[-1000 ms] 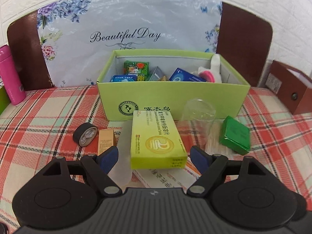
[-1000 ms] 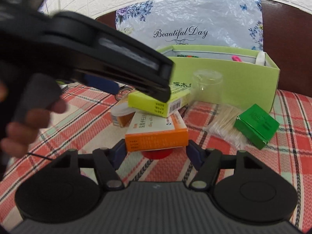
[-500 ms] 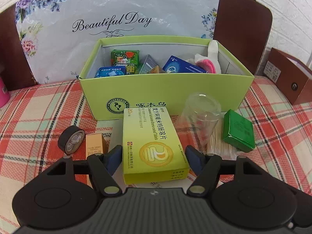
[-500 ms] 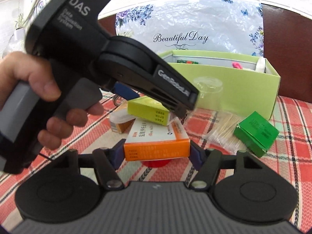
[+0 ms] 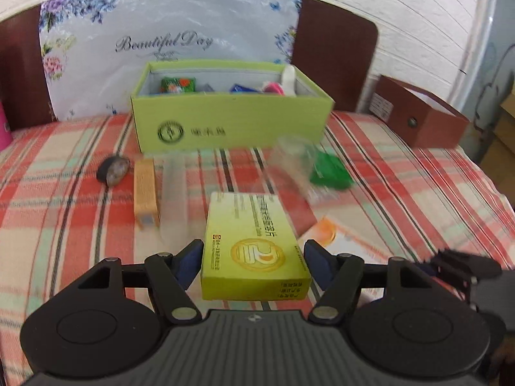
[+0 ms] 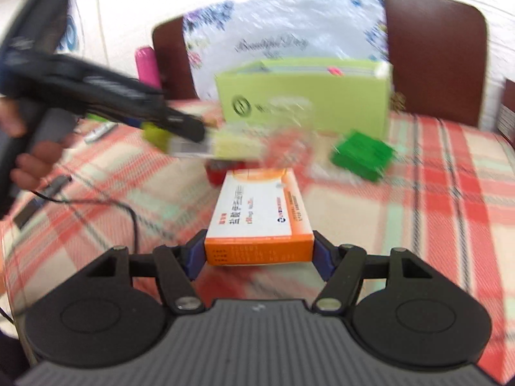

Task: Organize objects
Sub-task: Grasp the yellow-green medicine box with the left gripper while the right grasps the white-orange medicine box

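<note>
Lime-green storage box (image 5: 231,122) sits at upper centre of the left wrist view on the red plaid cloth (image 5: 64,212), open-topped, with small packets and a pink-and-white item inside; behind it leans a floral sheet (image 5: 167,32) lettered "Beautiful Day". A brown box (image 5: 421,119) stands at the right edge. Between the storage box and the camera lie a dark green packet (image 5: 330,173), a blurred clear plastic cup (image 5: 294,157) just left of it, a tan carton (image 5: 146,189) beside a translucent tube (image 5: 173,193), and a black tape roll (image 5: 112,170) further left.

At lower centre the left gripper (image 5: 252,262) clamps a yellow-green medicine box (image 5: 254,251) between its blue pads, lifted off the cloth. The right wrist view, heavily blurred, shows that same gripper from the side at centre left, and the right gripper (image 6: 259,254) clenched on an orange-and-white medicine box (image 6: 260,218). Only this view shows a pink bottle (image 6: 146,64) at upper left and a black cable (image 6: 122,209) across the cloth.
</note>
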A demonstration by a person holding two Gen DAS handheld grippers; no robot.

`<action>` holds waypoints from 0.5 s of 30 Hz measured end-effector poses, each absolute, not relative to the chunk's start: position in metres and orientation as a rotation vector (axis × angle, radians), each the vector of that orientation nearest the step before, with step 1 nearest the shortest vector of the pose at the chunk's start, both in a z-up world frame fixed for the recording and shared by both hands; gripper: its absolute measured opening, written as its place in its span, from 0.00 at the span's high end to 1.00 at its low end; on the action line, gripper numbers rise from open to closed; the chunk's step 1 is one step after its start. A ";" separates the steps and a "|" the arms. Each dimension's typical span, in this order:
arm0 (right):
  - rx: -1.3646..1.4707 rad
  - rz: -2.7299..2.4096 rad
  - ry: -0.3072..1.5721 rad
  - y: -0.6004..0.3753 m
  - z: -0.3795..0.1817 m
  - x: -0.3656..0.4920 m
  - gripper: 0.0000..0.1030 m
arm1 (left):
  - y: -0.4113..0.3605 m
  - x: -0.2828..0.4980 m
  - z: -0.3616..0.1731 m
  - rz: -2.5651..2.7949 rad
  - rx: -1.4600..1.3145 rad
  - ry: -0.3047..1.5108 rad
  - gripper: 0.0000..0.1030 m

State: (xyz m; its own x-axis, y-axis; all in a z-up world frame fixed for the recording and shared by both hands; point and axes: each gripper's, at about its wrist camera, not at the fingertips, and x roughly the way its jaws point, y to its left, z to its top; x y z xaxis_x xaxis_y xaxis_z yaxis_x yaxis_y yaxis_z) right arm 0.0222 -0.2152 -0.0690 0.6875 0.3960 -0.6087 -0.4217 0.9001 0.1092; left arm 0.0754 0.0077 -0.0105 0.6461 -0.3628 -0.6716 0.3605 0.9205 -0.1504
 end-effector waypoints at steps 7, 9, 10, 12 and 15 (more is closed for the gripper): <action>-0.069 0.415 0.700 -0.234 -0.071 -0.015 0.29 | 0.014 0.053 -0.040 -0.355 -0.009 0.852 0.31; -0.057 0.398 0.678 -0.234 -0.069 -0.011 0.22 | 0.013 0.056 -0.039 -0.340 -0.036 0.843 0.30; -0.050 0.395 0.672 -0.234 -0.069 -0.009 0.22 | 0.011 0.058 -0.038 -0.344 -0.038 0.839 0.29; -0.041 0.393 0.662 -0.231 -0.068 -0.004 0.22 | 0.005 0.059 -0.038 -0.347 -0.009 0.841 0.28; -0.054 0.398 0.661 -0.223 -0.070 0.003 0.23 | -0.006 0.059 -0.043 -0.342 0.053 0.846 0.25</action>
